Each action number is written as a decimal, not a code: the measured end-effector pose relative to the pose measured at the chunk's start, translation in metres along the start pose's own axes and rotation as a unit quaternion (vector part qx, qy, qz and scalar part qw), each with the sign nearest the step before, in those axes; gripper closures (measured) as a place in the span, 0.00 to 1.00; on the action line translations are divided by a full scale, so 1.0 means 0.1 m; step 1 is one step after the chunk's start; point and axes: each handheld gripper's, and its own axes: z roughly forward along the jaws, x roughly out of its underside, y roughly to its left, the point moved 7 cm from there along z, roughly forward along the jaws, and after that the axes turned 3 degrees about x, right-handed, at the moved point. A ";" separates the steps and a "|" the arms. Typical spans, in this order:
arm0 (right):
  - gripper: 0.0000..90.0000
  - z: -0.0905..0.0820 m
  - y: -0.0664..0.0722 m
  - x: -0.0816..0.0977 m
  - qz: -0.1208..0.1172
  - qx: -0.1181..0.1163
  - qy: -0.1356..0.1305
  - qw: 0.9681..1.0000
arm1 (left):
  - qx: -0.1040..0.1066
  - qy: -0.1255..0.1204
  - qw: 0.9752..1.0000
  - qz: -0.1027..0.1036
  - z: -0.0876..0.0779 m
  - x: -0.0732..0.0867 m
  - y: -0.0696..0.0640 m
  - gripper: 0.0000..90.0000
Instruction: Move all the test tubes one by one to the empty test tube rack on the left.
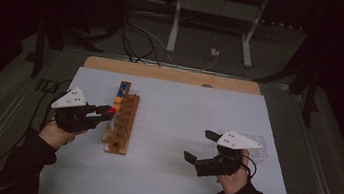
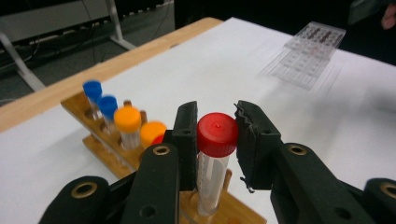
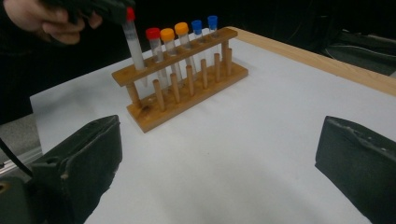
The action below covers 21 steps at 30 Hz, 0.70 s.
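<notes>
A: What does the left claw [image 2: 217, 140] hold?

B: A clear plastic tube with a red screw cap [image 2: 216, 135]. The jaws are clamped on the cap from both sides, and the tube hangs below them, tilted a little, its lower end at the near end of the wooden tube rack with pegs [image 3: 184, 81].

A: So the step is seating it in the rack?

B: I judge so. In the right gripper view the tube sits next to another red-capped tube [image 3: 154, 44] standing in the rack, with two orange-capped tubes [image 3: 173, 35] and two blue-capped tubes [image 3: 204, 25] beyond it along the top bar.

A: How to do it well?

B: Bring the tube upright first; tilted, its tip may catch the edge of the hole. Line it over the free hole at the rack's near end, then lower it straight and slowly. Keep the grip until the tube rests in the rack, and avoid nudging the neighbouring red cap.

A: And the right claw [image 1: 206, 147]?

B: Its jaws stand wide apart, holding nothing, above the white desk [image 1: 187, 119] well away from the rack. It could steady the rack's base if it slides.
</notes>
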 end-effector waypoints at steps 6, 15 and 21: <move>0.00 -0.01 -0.01 -0.01 0.002 -0.003 -0.002 1.000 | 0.001 0.005 1.000 -0.012 0.05 0.15 0.03 0.80; 0.00 -0.02 -0.01 -0.01 0.002 -0.005 -0.002 1.000 | 0.005 0.015 1.000 -0.011 0.11 0.24 0.02 0.80; 0.00 -0.03 0.00 -0.01 0.001 -0.007 -0.003 1.000 | 0.012 0.012 1.000 -0.014 0.09 0.23 0.00 0.76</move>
